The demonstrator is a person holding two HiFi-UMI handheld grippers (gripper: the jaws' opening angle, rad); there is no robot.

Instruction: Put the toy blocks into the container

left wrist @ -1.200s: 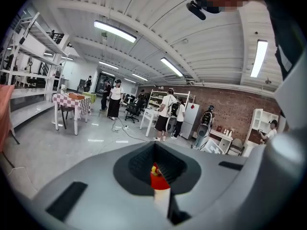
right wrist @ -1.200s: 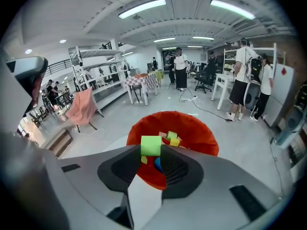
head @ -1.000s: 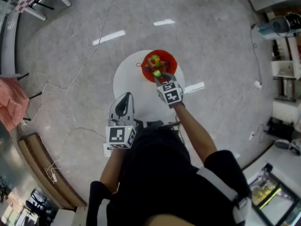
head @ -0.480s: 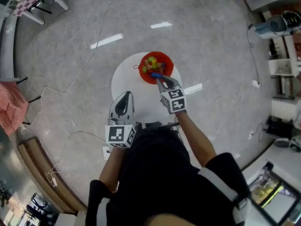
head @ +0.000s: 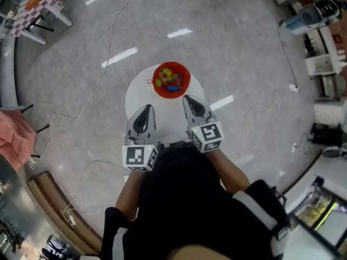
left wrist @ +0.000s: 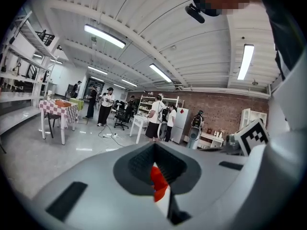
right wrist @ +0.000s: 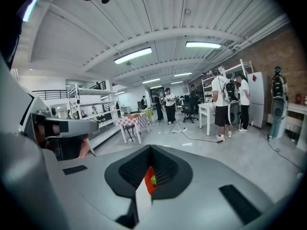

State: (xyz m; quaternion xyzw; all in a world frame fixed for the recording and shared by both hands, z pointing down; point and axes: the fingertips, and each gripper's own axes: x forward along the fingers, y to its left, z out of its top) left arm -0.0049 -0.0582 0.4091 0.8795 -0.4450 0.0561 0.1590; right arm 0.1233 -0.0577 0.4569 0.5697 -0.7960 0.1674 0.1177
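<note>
Head view is showing the round red container (head: 171, 80) holding bright toy blocks (head: 168, 82) at the far edge of the smooth round white desk (head: 140, 93). The left gripper (head: 145, 109) and right gripper (head: 191, 100), its jaws just closed, are hovering pressed together and empty over the bare near half.

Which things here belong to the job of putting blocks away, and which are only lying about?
For the job: red bowl; toy blocks inside it; white round table under it.
Lying about: checkered table; pink cloth, both far left.
</note>
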